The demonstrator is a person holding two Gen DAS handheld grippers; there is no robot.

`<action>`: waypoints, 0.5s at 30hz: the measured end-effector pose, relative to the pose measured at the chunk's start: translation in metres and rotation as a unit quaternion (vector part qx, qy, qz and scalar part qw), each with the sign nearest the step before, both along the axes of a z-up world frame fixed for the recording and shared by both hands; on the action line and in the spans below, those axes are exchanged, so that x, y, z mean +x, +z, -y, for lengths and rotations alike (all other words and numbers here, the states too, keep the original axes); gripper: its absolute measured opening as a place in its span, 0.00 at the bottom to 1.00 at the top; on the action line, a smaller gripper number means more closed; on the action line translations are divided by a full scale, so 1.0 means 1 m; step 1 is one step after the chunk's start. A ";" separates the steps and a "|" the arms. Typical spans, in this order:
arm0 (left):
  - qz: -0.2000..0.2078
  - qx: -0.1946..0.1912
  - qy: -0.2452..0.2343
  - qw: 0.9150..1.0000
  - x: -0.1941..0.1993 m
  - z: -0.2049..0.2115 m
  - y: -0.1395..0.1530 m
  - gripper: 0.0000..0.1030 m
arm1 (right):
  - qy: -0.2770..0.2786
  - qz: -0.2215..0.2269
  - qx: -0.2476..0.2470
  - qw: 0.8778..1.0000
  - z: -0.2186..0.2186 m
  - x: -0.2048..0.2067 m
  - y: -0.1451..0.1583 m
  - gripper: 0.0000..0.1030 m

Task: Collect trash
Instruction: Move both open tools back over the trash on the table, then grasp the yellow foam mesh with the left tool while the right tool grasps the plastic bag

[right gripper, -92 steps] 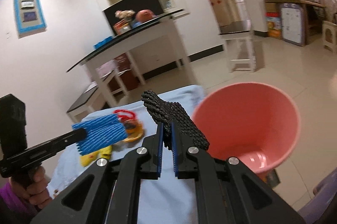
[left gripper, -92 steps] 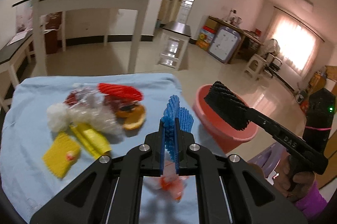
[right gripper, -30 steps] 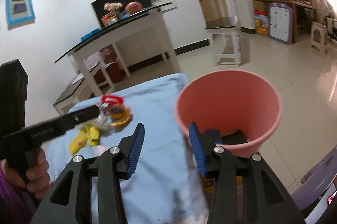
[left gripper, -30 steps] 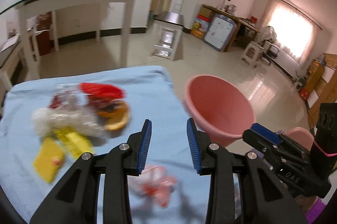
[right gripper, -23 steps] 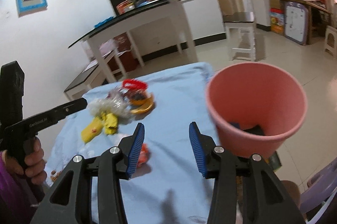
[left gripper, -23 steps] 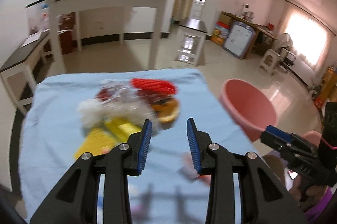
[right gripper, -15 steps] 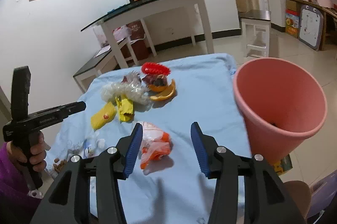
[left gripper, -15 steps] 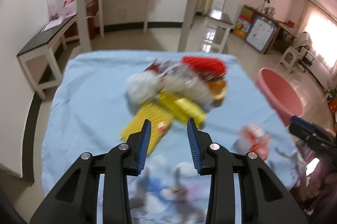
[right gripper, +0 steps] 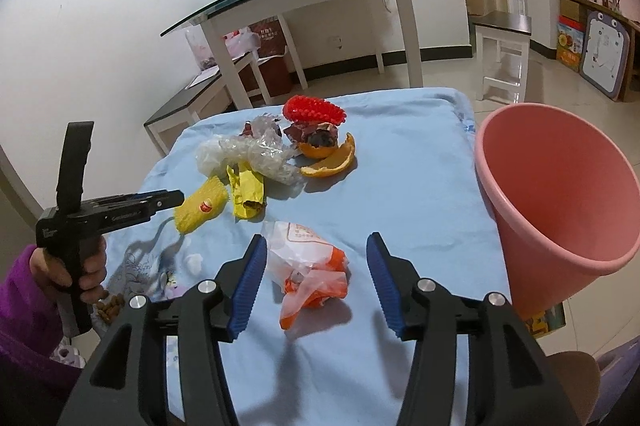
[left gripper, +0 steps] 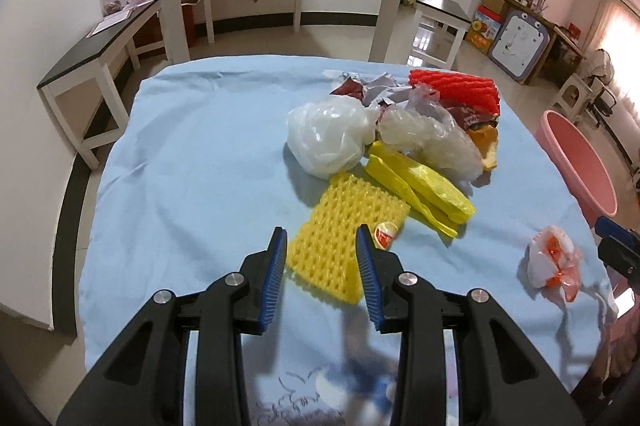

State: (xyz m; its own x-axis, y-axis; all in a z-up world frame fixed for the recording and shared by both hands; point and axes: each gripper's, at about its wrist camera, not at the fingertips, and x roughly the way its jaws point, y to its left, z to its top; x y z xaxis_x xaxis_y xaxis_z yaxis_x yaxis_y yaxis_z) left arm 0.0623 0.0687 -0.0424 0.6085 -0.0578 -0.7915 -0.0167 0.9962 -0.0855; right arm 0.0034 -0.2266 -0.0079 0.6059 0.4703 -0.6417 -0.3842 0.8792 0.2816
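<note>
Both claws had come away from the bin (right gripper: 560, 210) with their foam nets gone, and now hung empty over the counter (left gripper: 192, 162). Left claw (left gripper: 321, 258) stood with jaws apart, straddling the near edge of the yellow net (left gripper: 344, 234), seemingly lined up to pinch it. Right claw (right gripper: 314, 274) was spread wider, jaws either side of the orange-and-white wrapper (right gripper: 308, 258), which lay alone and near the bin, so probably the easier pick.

Remaining trash sat in a heap farther back: a yellow bag (left gripper: 420, 186) touching the net, clear plastic bags (left gripper: 328, 138), orange peel (right gripper: 330, 160), a red net (left gripper: 456, 90). A small sticker (left gripper: 385, 228) lay on the net's corner, just beside the left claw's right jaw. Nothing blocked either grasp, though the yellow bag overlapping the net might drag along with it.
</note>
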 end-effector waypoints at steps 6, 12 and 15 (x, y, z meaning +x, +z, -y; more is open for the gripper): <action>-0.034 0.005 0.003 0.999 0.010 -0.001 -0.019 0.35 | -0.002 -0.001 -0.003 1.000 -0.002 0.002 0.001 0.50; -0.024 0.012 -0.022 0.999 0.003 0.008 -0.020 0.35 | -0.002 -0.008 -0.003 1.000 -0.004 0.006 -0.001 0.50; -0.014 0.021 -0.038 0.999 -0.002 0.016 -0.018 0.17 | 0.002 -0.005 -0.006 1.000 -0.007 0.006 0.000 0.50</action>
